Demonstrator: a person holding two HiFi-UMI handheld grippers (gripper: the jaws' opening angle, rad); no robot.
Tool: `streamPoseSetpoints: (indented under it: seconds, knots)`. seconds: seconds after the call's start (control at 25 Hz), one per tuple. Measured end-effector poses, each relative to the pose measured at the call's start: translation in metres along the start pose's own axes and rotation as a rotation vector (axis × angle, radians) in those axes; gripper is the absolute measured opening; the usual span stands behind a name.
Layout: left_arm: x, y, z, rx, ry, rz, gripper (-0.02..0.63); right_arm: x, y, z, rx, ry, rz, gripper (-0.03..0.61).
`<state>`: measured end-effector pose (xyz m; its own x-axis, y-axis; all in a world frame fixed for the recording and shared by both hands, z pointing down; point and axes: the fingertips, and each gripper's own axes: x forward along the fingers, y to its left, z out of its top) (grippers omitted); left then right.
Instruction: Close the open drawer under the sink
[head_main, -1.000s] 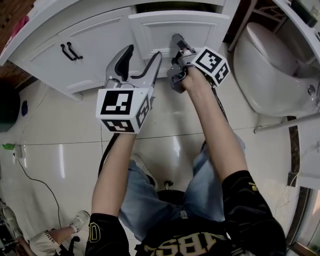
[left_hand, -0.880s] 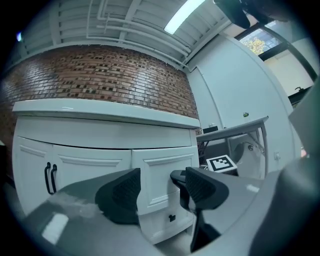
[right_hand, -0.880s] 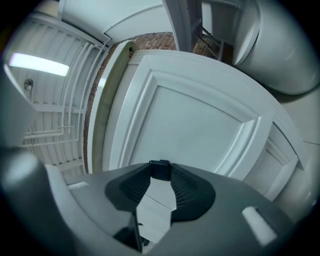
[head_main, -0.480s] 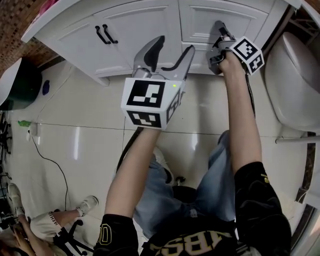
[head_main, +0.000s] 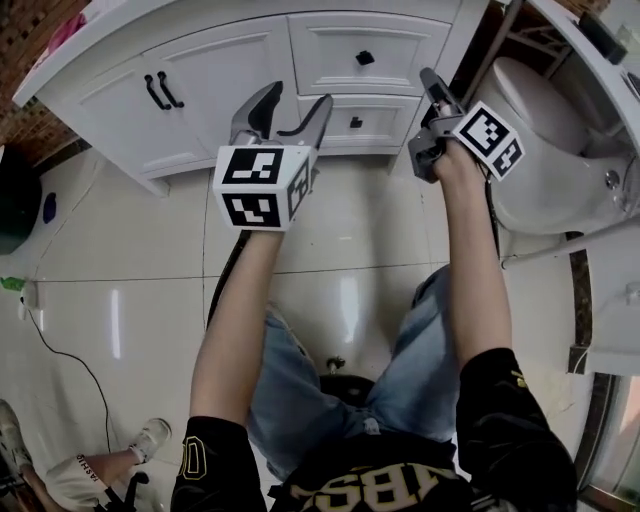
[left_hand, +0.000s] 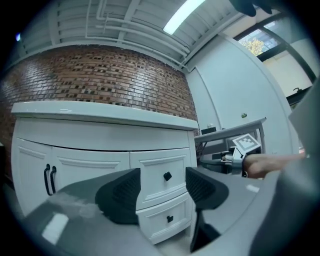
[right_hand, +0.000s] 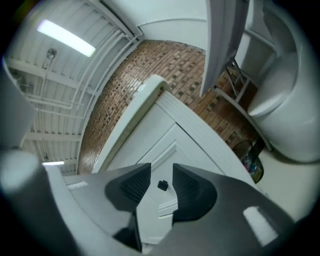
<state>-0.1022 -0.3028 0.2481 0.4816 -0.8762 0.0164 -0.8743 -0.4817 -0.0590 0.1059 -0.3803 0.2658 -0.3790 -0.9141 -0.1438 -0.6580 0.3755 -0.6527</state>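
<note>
The white sink cabinet (head_main: 120, 45) runs along the top of the head view. Its upper drawer (head_main: 400, 40) with a black knob (head_main: 365, 57) and its lower drawer (head_main: 385, 108) both sit flush with the cabinet front. My right gripper (head_main: 430, 80) hovers shut and empty, just right of the drawers and off the cabinet. In the right gripper view, a drawer knob (right_hand: 162, 185) shows between the nearly touching jaws of the right gripper (right_hand: 161, 170), some way off. My left gripper (head_main: 295, 100) stands open and empty before the drawers; in the left gripper view it (left_hand: 162, 185) frames the upper drawer (left_hand: 152, 165) and the lower drawer (left_hand: 175, 210).
A white toilet (head_main: 540, 130) stands close on the right, with a metal rack (head_main: 510, 30) behind it. Two cupboard doors with black handles (head_main: 160, 90) are left of the drawers. A cable (head_main: 60, 350) and another person's shoe (head_main: 150, 440) lie on the glossy tiled floor (head_main: 130, 260).
A second ago the right gripper pressed on a drawer front that stuck out. That drawer now sits flush, and the right gripper has drawn back and to the right. The left gripper barely moved.
</note>
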Motion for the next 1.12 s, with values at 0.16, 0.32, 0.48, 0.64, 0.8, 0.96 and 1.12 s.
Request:
streamPoseSetpoints:
  seconds: [0.16,0.32,0.48,0.64,0.8,0.96,1.12]
  knots:
    - [0.001,-0.024,0.024,-0.004,-0.077,-0.024,0.277,-0.053,0.013,0.044,-0.29,-0.063,-0.089,0.155]
    - [-0.005,-0.028,0.023,0.103,-0.067,-0.011,0.27,-0.089,0.032,0.06,-0.499,-0.094,-0.088,0.186]
    - [-0.009,-0.036,0.009,0.116,-0.037,-0.019,0.27,-0.111,0.032,0.063,-0.557,-0.082,-0.097,0.247]
    - [-0.018,-0.038,0.0,0.082,-0.022,-0.02,0.27,-0.121,0.037,0.044,-0.6,-0.015,-0.093,0.364]
    - [-0.024,-0.041,0.006,0.069,-0.038,-0.022,0.27,-0.133,0.043,0.039,-0.671,0.025,-0.081,0.368]
    - [-0.019,-0.046,0.01,0.107,-0.046,-0.021,0.27,-0.134,0.033,0.045,-0.718,0.023,-0.13,0.364]
    - [-0.016,-0.054,0.005,0.1,-0.038,-0.023,0.27,-0.132,0.025,0.04,-0.714,0.042,-0.146,0.362]
